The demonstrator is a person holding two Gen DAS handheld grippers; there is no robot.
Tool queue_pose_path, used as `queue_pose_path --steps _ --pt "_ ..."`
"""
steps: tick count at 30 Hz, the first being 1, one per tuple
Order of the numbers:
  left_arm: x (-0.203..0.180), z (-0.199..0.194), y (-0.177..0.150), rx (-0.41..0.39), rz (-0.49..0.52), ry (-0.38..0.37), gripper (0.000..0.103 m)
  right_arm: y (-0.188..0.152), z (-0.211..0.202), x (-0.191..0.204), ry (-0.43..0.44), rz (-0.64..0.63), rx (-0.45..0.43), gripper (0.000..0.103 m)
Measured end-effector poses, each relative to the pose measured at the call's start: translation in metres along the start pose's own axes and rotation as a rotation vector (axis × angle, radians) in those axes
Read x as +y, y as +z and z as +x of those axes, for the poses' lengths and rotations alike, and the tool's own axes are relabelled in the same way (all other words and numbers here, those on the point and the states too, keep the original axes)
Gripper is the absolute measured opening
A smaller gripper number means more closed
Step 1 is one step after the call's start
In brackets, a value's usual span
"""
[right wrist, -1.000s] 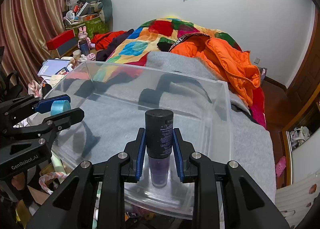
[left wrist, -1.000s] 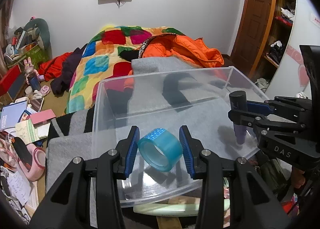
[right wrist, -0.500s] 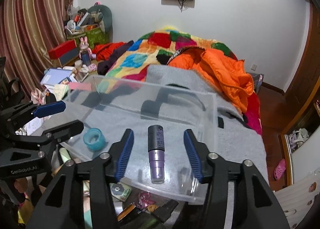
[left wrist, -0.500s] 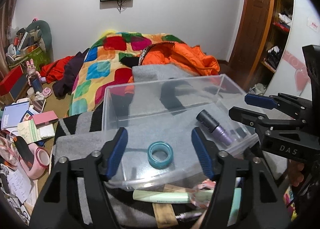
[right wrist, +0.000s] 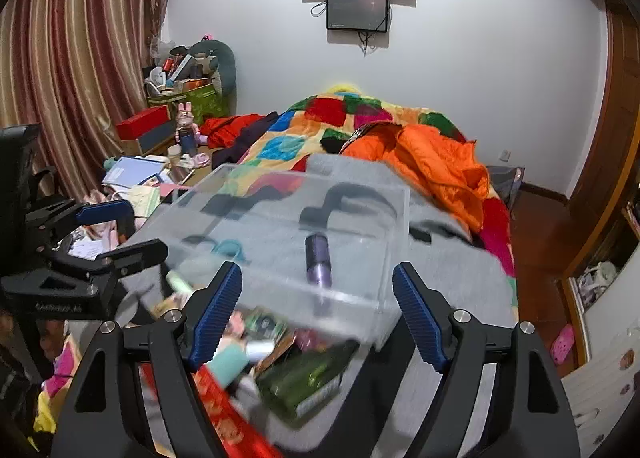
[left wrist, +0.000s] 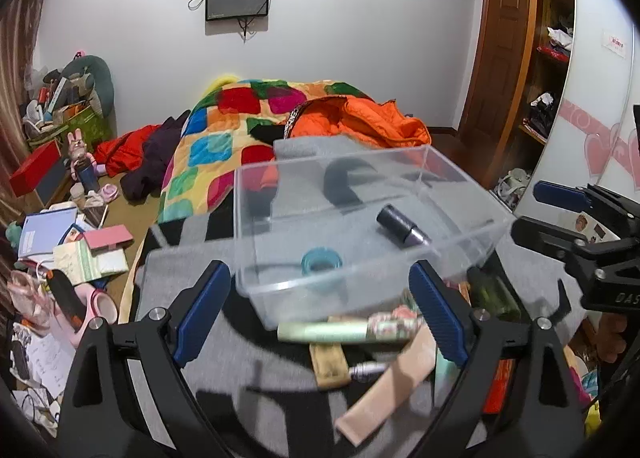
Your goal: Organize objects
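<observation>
While both grippers tilt down toward the bed, their jaws are opening and nothing sits between them. Seen from its own camera, the left gripper (left wrist: 320, 306) is released, blue pads wide apart, short of the near wall of the clear bin (left wrist: 452, 170). The right gripper (right wrist: 316, 310) is likewise released, its pads spread on either side of the bin's near right corner without touching it. Each gripper shows in the other's view: the right one at the right edge of the left camera, the left one at the left edge of the right camera, both beside the bin. Inside the bin, the teal tape (left wrist: 321, 260) lies flat near the front wall, and the purple bottle (right wrist: 318, 256) lies on its side to the right of it, apart from it. Loose clutter, blurred, lies on the grey blanket (left wrist: 280, 370) in front of the bin.
</observation>
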State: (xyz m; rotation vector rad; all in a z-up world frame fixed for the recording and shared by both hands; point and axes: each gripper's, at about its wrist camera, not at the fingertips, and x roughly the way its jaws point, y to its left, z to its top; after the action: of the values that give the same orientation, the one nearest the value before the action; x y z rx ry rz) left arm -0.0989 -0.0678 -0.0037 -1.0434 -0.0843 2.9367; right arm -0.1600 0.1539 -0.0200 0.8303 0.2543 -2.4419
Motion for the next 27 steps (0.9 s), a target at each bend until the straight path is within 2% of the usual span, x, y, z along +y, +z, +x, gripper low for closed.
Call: queue_pose_path --steps 7,15,24,27 --pt "0.002 -0.007 -0.031 0.048 -0.025 -0.008 0.092 -0.035 -0.012 0.005 0.046 0.015 0.043 0.077" --pt "0.0 0.002 -0.071 0.144 -0.067 -0.04 0.092 -0.077 -0.021 0.013 0.076 -0.003 0.118 0.077" --pt "-0.008 0.02 -0.087 0.199 -0.086 -0.088 0.092 -0.108 -0.013 0.026 0.132 -0.042 0.197 0.081" --pt "-0.011 0.019 -0.087 0.183 -0.092 -0.096 0.092 -0.109 -0.01 0.026 0.14 -0.045 0.2 0.081"
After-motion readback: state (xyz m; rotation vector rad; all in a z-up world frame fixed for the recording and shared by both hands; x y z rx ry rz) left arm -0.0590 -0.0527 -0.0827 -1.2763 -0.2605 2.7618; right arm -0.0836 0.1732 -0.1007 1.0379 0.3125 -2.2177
